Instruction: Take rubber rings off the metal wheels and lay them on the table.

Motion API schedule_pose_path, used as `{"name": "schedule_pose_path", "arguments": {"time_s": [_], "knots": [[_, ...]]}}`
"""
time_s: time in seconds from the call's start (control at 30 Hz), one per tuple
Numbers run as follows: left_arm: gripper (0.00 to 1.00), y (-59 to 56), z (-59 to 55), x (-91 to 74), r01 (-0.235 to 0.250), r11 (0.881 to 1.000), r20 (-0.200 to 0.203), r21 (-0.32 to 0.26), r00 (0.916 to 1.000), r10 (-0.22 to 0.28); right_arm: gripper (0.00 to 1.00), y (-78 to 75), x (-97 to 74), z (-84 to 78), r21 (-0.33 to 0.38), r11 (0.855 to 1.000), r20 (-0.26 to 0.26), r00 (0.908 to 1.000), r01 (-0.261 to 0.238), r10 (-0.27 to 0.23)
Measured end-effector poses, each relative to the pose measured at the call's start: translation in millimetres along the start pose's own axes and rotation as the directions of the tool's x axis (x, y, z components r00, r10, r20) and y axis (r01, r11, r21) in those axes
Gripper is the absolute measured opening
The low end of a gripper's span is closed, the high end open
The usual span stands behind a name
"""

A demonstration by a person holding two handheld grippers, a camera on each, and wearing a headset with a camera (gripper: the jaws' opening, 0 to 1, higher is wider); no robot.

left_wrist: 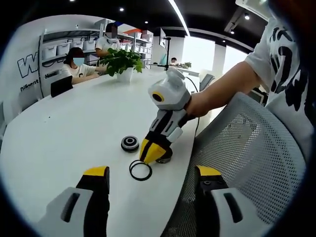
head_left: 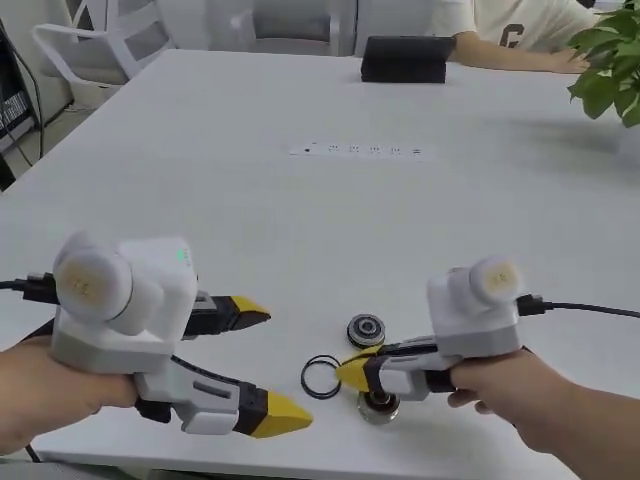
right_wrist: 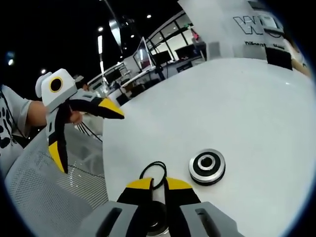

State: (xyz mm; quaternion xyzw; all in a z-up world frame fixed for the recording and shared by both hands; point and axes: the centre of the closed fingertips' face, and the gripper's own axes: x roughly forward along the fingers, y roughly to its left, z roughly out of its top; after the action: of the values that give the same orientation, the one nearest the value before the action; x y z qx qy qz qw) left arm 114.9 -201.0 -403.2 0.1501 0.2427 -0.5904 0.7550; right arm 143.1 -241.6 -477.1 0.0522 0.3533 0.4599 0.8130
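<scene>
Open office: long white meeting table point(head_left: 300, 200), mesh chair point(left_wrist: 247, 148), potted plant point(left_wrist: 121, 60), storage shelves point(left_wrist: 74, 38) (bins point(left_wrist: 53, 50) on them).

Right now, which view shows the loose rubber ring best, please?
Left gripper view: the rubber ring lies whole, unobstructed. Head view shows it small; in its own view the right gripper partly hides it.

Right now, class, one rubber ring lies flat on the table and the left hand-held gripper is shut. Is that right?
Not quite: the left hand-held gripper is open, jaws spread wide, as the head view shows. One rubber ring does lie flat on the table.
</scene>
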Motion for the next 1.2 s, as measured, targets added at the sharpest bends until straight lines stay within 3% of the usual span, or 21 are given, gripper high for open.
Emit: {"name": "schedule_pose_path", "arguments": {"time_s": [0.33, 0.6, 0.77, 1.2], "knots": [[0.68, -0.3, -0.8, 0.2, 0.002, 1.000, -0.004, -0.002, 1.0000, -0.002, 0.15, -0.8, -1.3, 1.0, -0.052, 0.999, 0.006, 0.9999, 0.012, -0.012], [0.68, 1.1, 0.1, 0.7, 0.003, 1.000, -0.006, -0.002, 1.0000, -0.003, 0.19, -0.3, -10.1, 13.0, -0.053, 0.999, 0.079, 0.9968, 0.002, 0.002], [0.68, 3.2, 0.7, 1.5, 0.004, 1.000, -0.007, -0.001, 1.0000, -0.004, 0.19, 0.0, -17.2, 25.0, -0.047, 0.999, 0.140, 0.9901, -0.004, 0.011], [0.68, 7.8, 3.2, 2.6, -0.001, 1.000, -0.009, 0.005, 1.0000, 0.001, 0.19, -6.0, -33.9, 44.7, -0.037, 0.999, 0.236, 0.9718, 0.012, -0.003]]}}
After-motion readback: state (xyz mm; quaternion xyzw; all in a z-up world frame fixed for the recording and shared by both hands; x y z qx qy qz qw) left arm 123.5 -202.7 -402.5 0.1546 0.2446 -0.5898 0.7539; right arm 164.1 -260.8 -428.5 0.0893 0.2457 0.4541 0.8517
